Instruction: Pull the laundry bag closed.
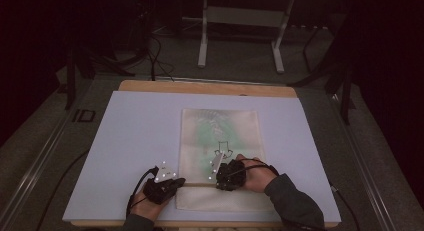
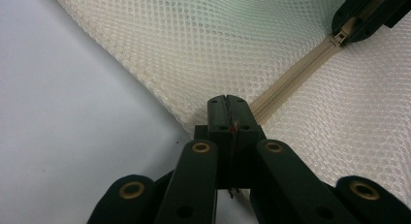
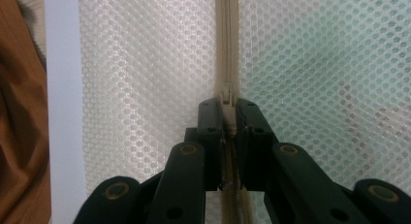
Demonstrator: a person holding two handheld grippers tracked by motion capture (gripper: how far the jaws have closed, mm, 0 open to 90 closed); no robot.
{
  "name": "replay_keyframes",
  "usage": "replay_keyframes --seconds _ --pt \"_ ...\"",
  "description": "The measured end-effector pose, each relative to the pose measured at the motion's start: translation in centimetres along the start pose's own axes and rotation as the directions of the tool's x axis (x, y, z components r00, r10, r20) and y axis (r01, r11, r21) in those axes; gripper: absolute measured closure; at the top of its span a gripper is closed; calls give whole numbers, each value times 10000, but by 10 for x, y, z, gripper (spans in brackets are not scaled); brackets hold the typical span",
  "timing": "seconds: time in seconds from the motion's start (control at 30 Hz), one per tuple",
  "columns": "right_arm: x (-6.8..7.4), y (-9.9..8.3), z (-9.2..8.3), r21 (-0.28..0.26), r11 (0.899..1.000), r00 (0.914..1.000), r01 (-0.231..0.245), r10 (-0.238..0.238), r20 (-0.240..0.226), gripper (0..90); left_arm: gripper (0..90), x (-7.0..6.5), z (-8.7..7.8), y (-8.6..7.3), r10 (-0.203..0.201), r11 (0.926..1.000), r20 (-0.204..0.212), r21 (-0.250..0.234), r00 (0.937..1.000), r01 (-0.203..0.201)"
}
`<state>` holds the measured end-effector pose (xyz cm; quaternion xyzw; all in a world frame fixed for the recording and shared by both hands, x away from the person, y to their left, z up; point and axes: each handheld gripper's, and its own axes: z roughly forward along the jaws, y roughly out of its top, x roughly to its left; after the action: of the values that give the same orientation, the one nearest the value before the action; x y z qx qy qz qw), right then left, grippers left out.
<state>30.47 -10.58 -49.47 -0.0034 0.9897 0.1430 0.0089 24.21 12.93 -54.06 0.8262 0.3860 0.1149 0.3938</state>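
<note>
The table (image 1: 150,86) is covered by a pale sheet (image 1: 135,141), and only a strip of wood shows at the far edge. The room around it is dark, so the stands and cables behind are hard to make out.

On the sheet lies a cream mesh bag (image 1: 220,136), flat, a little right of the middle and close to the near edge. Something green is inside, but through the mesh it is too blurred to tell what it is. To the left of the bag the sheet is bare and wide; to the right there is also free space up to the sheet's edge.

A zipper (image 2: 286,86) runs across the bag near its near end. The right gripper (image 3: 229,118) is on this line, and its fingers pinch the zipper pull (image 3: 228,105); the hand hides this part in the high view. The left gripper (image 2: 226,112) is at the bag's left edge, where the zipper ends. Its fingers are pressed together on the bag's corner, with a thin bit of material between them.
</note>
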Motion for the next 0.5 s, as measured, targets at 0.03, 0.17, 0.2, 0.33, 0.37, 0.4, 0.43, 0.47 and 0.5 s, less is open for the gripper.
replay_keyframes --seconds 0.03,0.17,0.2,0.33,0.37,0.4,0.43,0.47,0.5 --pt "0 0 0 -25 10000 10000 -17 17 -4 823 893 0 0 0 5 10000 -7 4 10000 -5" --pt "0 -1 -1 -11 10000 10000 -23 23 -10 823 893 0 0 0 -15 10000 -4 3 10000 15" --pt "0 -2 -1 -10 10000 10000 -10 10 -15 823 894 0 0 0 -13 10000 -6 2 10000 13" --pt "0 -3 -1 47 10000 10000 -54 54 -4 823 893 0 0 0 -20 10000 -1 6 10000 20" --pt "0 -3 -1 50 10000 10000 -64 64 -9 822 893 0 0 0 -16 10000 -4 5 10000 16" --pt "0 -4 -1 48 10000 10000 -50 50 3 823 893 0 0 0 -11 10000 -10 9 10000 11" --pt "0 -4 -2 12 10000 10000 -49 49 -15 823 894 0 0 0 -15 10000 -5 3 10000 15" --pt "0 -5 -2 66 10000 10000 -53 53 6 823 893 0 0 0 -20 10000 0 2 10000 20" --pt "0 -5 -2 64 10000 10000 -71 71 -2 823 893 0 0 0 -16 10000 -2 5 10000 16"
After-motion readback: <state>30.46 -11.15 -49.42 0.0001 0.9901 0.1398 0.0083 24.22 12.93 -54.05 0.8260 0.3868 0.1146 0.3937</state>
